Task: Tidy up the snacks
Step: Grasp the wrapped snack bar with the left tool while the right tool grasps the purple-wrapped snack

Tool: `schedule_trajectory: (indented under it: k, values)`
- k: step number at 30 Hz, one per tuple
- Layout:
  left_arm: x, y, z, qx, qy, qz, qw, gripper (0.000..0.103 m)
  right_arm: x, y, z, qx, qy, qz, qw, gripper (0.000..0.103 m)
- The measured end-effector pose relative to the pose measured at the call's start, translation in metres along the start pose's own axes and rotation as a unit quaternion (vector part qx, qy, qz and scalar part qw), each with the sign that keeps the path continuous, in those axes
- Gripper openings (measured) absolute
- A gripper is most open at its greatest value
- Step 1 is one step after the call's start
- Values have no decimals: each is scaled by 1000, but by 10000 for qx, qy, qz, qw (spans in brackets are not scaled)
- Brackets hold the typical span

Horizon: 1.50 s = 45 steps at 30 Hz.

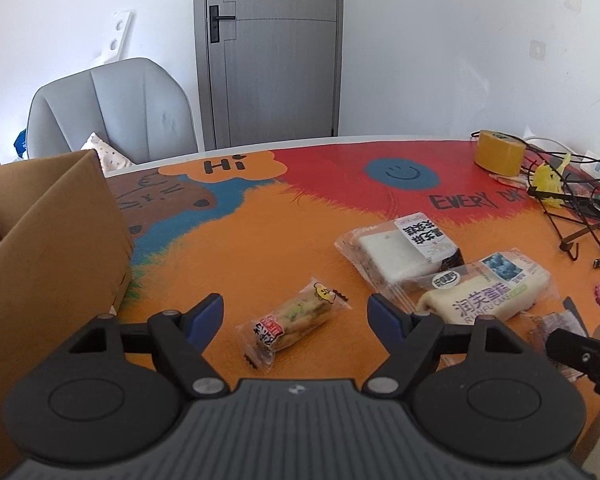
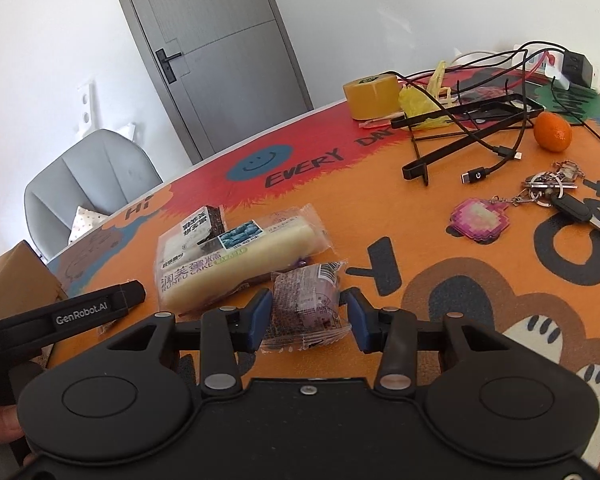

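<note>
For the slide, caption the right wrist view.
Right gripper closes around a purple snack packet beside wrapped cakes on the cartoon tablecloth.

Orange, red and blue cartoon-printed tablecloth (image 1: 260,240) under a clear-wrapped white cake (image 2: 236,256) (blue berry picture on the label), purple-printed snack packet (image 2: 304,304), tan cardboard box (image 1: 40,240), yellow tape roll (image 1: 498,154), orange mandarin (image 2: 552,130), pink pixel-pattern keychain (image 2: 480,220).

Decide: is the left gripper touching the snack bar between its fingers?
Apart. The left wrist view shows the left gripper wide open, with bare mat between each fingertip and the snack bar.
</note>
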<state>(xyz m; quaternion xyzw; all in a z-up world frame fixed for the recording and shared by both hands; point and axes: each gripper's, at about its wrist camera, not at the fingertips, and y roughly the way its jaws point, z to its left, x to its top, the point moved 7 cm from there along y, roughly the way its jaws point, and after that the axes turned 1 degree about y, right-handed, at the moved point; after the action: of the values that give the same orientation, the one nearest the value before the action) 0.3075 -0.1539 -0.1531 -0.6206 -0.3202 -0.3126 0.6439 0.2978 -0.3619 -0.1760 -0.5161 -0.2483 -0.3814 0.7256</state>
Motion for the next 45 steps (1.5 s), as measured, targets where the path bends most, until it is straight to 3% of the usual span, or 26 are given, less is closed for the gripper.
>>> schedule_trajectory:
  k: [2,9,11,13,15,18,21,23,32,34,36,45]
  values:
    - [-1,4,1,35,-1,19,10000,79,1,1,-1,11,8,2,10000,43]
    - [-3,10,2,2,-49,37,10000,59,0,2,0,11,-43,-14,10000,45]
    - [-3,8,2,-32,-40,34,10000,48,0,3,1,-14,-80,-17,10000,45]
    - [-3,6,2,-68,-28,51,10000,26,0,2,3,-48,-120,-12,9999,46]
    - [-4,3,3,-132,-48,86,9999,20,-1,2,4,-86,-155,6,9998,49]
    - [-8,-3,3,-197,-79,106,9997,18,-4,1,12,-50,-299,64,9995,62]
    - [-12,-10,4,-242,-97,103,9996,18,-8,1,18,-155,-532,18,9985,61]
    - [-14,-15,5,-279,-146,94,9995,18,-9,1,19,-278,-635,-31,9976,50]
    - [-6,-48,10,-327,-199,-197,9991,18,-11,-16,22,-82,-548,-111,9984,46]
    - [-5,-57,11,-339,-209,-268,9989,18,-10,-22,25,-36,-544,-172,9984,20]
    - [-4,-65,12,-339,-226,-333,9986,18,-10,-26,26,82,-433,-161,9989,16]
    - [-10,-86,22,-220,-285,-457,9983,18,-19,-39,27,117,-481,-218,9985,13]
